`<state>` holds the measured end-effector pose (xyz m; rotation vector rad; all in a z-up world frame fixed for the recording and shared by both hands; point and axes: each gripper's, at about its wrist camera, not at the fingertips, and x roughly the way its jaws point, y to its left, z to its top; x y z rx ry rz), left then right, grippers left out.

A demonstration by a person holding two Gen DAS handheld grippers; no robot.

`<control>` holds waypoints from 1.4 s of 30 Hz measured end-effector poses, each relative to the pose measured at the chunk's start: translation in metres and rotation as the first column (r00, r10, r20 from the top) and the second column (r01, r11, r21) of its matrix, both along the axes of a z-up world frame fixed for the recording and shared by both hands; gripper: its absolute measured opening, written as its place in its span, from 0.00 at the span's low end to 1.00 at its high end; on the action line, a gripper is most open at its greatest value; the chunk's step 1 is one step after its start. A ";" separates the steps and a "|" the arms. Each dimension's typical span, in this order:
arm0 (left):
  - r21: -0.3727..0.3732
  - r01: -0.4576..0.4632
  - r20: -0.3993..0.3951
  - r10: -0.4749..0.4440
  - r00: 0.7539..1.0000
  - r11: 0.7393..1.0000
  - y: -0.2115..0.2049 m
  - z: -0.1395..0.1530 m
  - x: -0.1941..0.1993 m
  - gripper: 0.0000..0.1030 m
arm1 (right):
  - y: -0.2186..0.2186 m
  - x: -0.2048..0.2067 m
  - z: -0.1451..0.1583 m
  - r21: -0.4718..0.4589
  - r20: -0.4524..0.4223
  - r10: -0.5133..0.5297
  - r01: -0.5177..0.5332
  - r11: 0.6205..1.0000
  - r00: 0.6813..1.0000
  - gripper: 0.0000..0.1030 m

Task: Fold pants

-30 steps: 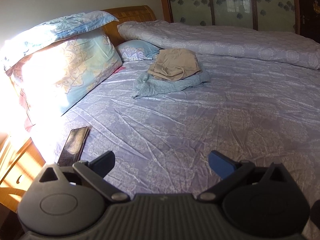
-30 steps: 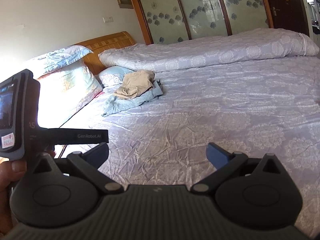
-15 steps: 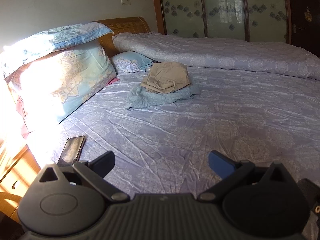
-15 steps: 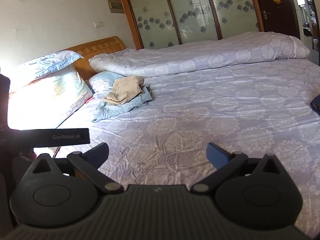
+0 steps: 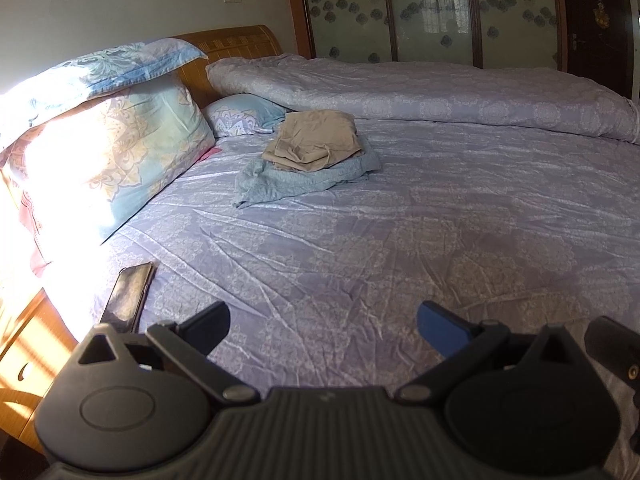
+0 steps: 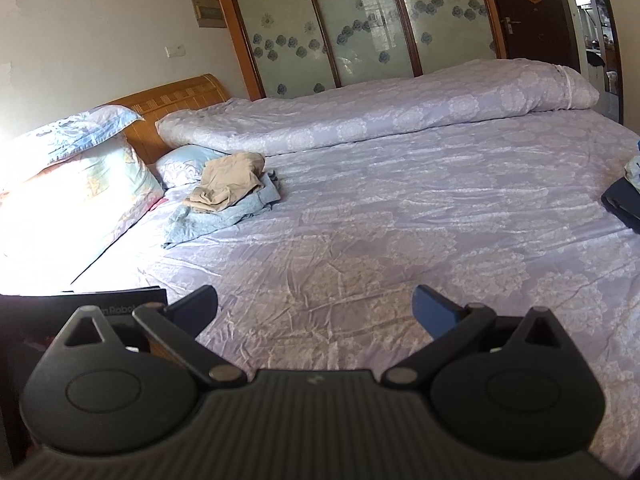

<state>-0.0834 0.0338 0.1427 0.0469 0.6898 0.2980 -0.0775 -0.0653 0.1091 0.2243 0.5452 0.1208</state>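
Your left gripper and right gripper both hover spread wide and empty over the bed; only the left view shows the phone nearby. Farther off, tan pants lie folded on blue cloth beside the pillows; only the right view catches a dark garment at the edge.

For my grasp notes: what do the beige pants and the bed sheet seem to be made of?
Beige pants: probably matte woven cotton; soft rounded folds, no sheen.
Bed sheet: perhaps satin-like or polyester; fine creases catch bright highlights, printed pale medallions.
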 end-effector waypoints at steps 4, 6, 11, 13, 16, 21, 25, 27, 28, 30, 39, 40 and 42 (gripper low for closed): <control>-0.011 0.004 -0.018 -0.004 1.000 1.000 0.000 -0.004 0.000 1.00 | 0.000 0.001 -0.002 0.000 -0.012 0.002 -0.002 1.000 1.000 1.00; -0.008 0.008 -0.023 -0.008 1.000 1.000 -0.002 -0.006 0.000 1.00 | 0.001 0.002 -0.003 0.001 -0.019 0.002 -0.002 1.000 1.000 1.00; -0.011 0.020 -0.031 -0.020 0.999 1.000 -0.003 -0.008 0.000 1.00 | 0.002 0.003 -0.004 -0.003 -0.025 0.008 -0.008 1.000 1.000 1.00; -0.014 0.025 -0.032 -0.026 0.999 1.000 -0.004 -0.009 0.000 1.00 | 0.002 0.003 -0.005 -0.003 -0.029 0.011 -0.011 1.000 1.000 1.00; -0.016 0.028 -0.033 -0.029 0.999 0.999 -0.004 -0.009 0.000 1.00 | 0.003 0.003 -0.005 -0.003 -0.032 0.014 -0.014 1.000 0.999 1.00; -0.026 0.027 -0.046 -0.028 0.999 0.999 -0.003 -0.012 0.001 1.00 | 0.003 0.004 -0.006 -0.002 -0.039 0.018 -0.018 1.000 0.999 1.00; -0.035 0.024 -0.061 -0.026 0.998 0.999 -0.002 -0.015 0.002 1.00 | 0.003 0.004 -0.007 0.001 -0.044 0.019 -0.019 1.000 0.999 1.00; -0.039 0.024 -0.071 -0.027 0.997 0.999 -0.002 -0.017 0.002 1.00 | 0.003 0.005 -0.007 0.002 -0.048 0.020 -0.020 1.000 0.999 1.00; -0.042 0.024 -0.075 -0.027 0.997 0.999 -0.002 -0.017 0.003 1.00 | 0.003 0.005 -0.008 0.002 -0.050 0.020 -0.020 1.000 0.999 1.00; -0.048 0.022 -0.082 -0.026 0.996 0.999 -0.002 -0.019 0.003 1.00 | 0.004 0.005 -0.008 0.003 -0.052 0.021 -0.021 1.000 0.998 1.00; -0.046 0.027 -0.090 -0.032 0.995 0.999 -0.002 -0.020 0.003 1.00 | 0.004 0.006 -0.009 0.003 -0.059 0.026 -0.026 1.000 0.998 1.00; -0.042 0.033 -0.091 -0.037 0.995 0.999 -0.003 -0.021 0.003 1.00 | 0.004 0.006 -0.009 0.003 -0.060 0.027 -0.027 1.000 0.998 1.00; -0.034 0.045 -0.089 -0.048 0.995 0.998 -0.005 -0.022 0.003 1.00 | 0.004 0.006 -0.009 0.002 -0.062 0.028 -0.028 1.000 0.998 1.00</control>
